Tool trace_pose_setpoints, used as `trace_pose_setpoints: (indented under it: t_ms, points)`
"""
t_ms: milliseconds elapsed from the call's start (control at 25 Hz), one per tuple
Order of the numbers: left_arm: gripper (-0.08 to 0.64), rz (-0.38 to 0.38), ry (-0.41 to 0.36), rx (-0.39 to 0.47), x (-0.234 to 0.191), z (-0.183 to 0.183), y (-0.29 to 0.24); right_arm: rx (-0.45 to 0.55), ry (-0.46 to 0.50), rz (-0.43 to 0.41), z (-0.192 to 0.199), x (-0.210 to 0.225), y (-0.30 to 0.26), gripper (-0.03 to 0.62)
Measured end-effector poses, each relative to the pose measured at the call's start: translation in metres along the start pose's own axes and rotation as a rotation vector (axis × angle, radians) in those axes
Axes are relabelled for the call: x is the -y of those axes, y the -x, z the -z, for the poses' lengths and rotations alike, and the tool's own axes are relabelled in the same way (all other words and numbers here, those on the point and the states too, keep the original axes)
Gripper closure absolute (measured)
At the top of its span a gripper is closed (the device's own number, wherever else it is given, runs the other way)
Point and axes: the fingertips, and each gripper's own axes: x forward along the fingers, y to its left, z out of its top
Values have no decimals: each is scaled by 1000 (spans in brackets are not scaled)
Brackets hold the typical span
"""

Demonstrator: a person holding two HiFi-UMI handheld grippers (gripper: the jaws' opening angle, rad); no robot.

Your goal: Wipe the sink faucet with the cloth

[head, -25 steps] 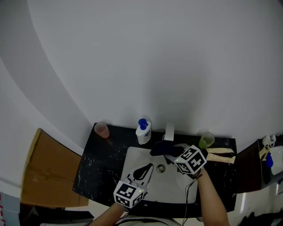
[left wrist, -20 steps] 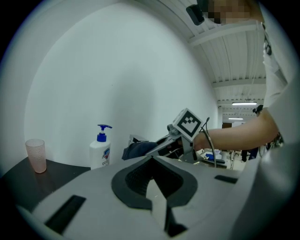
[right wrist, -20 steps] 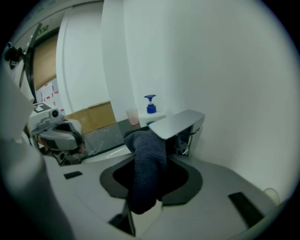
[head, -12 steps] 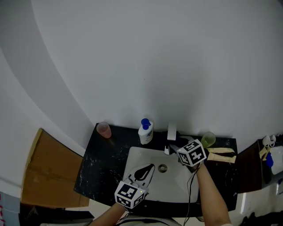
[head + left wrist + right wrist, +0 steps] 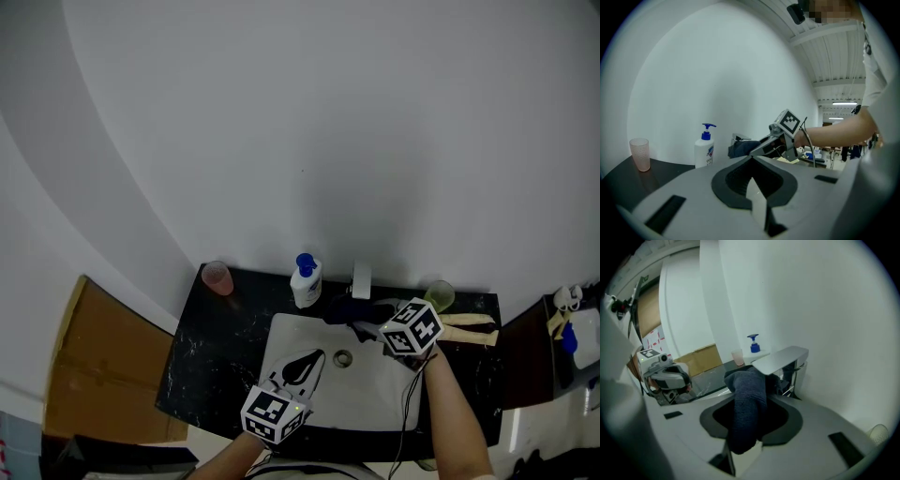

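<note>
Jaws: right gripper [image 5: 367,322] pinching cloth [image 5: 343,307], left gripper [image 5: 315,357] pressed together.
Cloth has swept back across faucet [image 5: 361,279]; wiping judged under way.

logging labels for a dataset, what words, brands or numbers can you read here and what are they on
Nothing here reads clearly.
Soap bottle: blue and red label, print too small and blurred to read.
Marker cubes: black and white square patterns, no words.
White sheet by the cardboard: red marks, too blurred to read.
Cloth and faucet: no print visible.
</note>
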Motion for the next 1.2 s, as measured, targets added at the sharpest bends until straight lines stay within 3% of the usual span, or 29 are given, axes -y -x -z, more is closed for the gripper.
trace_pose_setpoints:
  t_ms: [160, 320, 520, 600, 840, 1200]
  points:
    - [560, -19, 3, 1, -4, 0, 5, 56, -51, 138, -14, 40, -5, 463]
    - [560, -39, 4, 4, -9, 0, 11, 116, -73, 185, -18, 48, -5, 463]
    - [560, -47, 9, 1, -10, 3, 13, 176, 188, 351, -27, 43, 7, 465]
    - [560, -47, 10, 3, -8, 2, 12, 201, 207, 356, -26, 37, 11, 465]
    - [560, -49, 10, 6, -7, 1, 11, 257, 161, 254, -16, 9, 15, 465]
    - [560, -71, 8, 9, -9, -1, 17, 168, 193, 392, -26, 55, 4, 465]
